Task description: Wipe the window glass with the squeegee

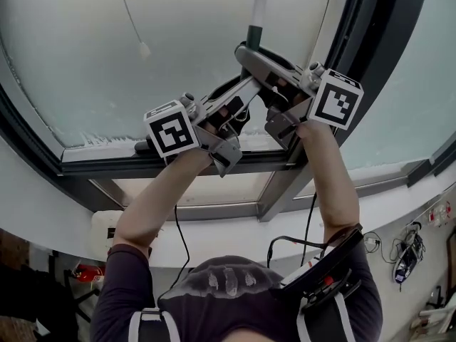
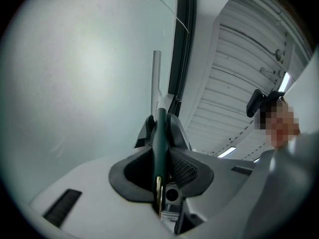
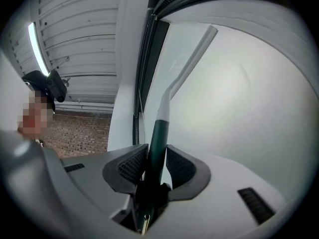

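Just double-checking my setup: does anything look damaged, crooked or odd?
Nothing serious. The left tongs and right tongs both clamp the squeegee by its green handle. The window glass looks uncracked; only a ragged whitish fringe along its lower edge stands out.

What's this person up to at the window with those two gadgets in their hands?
A person is reaching up at the large frosted window glass with a hand-held gripper in each hand. The left gripper and the right gripper are both clamped on the dark green handle of a pale-necked squeegee, which points up along the pane beside the dark window frame. Whether the blade touches the glass cannot be told.
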`<action>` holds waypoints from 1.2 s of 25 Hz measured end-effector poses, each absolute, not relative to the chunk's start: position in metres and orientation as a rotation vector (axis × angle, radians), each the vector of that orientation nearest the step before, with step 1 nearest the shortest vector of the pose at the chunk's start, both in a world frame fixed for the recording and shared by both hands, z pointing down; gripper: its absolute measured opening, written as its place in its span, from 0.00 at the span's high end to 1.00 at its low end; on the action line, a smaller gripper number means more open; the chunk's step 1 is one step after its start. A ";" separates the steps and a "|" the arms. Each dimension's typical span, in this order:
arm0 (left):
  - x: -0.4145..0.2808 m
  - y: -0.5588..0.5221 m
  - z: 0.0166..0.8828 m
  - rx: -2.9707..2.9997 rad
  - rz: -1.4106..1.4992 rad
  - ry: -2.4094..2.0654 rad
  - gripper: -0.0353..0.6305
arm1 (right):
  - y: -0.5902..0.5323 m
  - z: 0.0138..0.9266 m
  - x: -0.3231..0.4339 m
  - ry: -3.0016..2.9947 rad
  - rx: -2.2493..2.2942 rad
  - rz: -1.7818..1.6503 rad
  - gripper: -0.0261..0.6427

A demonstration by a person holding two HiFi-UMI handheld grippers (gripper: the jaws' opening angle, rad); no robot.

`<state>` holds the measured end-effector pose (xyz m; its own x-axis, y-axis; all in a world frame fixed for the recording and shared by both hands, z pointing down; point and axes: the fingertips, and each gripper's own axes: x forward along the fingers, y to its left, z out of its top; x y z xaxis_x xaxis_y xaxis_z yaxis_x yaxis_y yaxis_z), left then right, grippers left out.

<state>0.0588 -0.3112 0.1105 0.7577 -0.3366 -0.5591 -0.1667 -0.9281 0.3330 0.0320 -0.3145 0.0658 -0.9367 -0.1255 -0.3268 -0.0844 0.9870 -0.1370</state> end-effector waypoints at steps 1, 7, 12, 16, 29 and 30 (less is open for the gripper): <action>0.064 -0.312 0.110 2.691 -0.926 -0.378 0.81 | -0.315 0.065 0.037 2.787 -0.164 -0.169 0.80; 0.069 -0.320 0.115 2.697 -0.876 -0.312 0.81 | -0.324 0.069 0.043 2.745 -0.192 -0.180 0.79; 0.072 -0.320 0.115 2.721 -0.838 -0.292 0.81 | -0.324 0.068 0.048 2.716 -0.216 -0.144 0.79; 0.073 -0.322 0.117 2.714 -0.825 -0.280 0.81 | -0.326 0.071 0.048 2.717 -0.206 -0.153 0.79; 0.077 -0.326 0.126 2.628 -0.818 -0.239 0.81 | -0.335 0.081 0.048 2.719 -0.190 -0.252 0.78; 0.076 -0.326 0.128 2.630 -0.811 -0.250 0.81 | -0.335 0.083 0.048 2.717 -0.189 -0.261 0.78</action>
<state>0.0764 -0.3262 0.1281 0.8180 -0.2744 -0.5056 -0.0575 -0.9135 0.4028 0.0483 -0.3354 0.0833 -0.9099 -0.1691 -0.3787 -0.0940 0.9734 -0.2089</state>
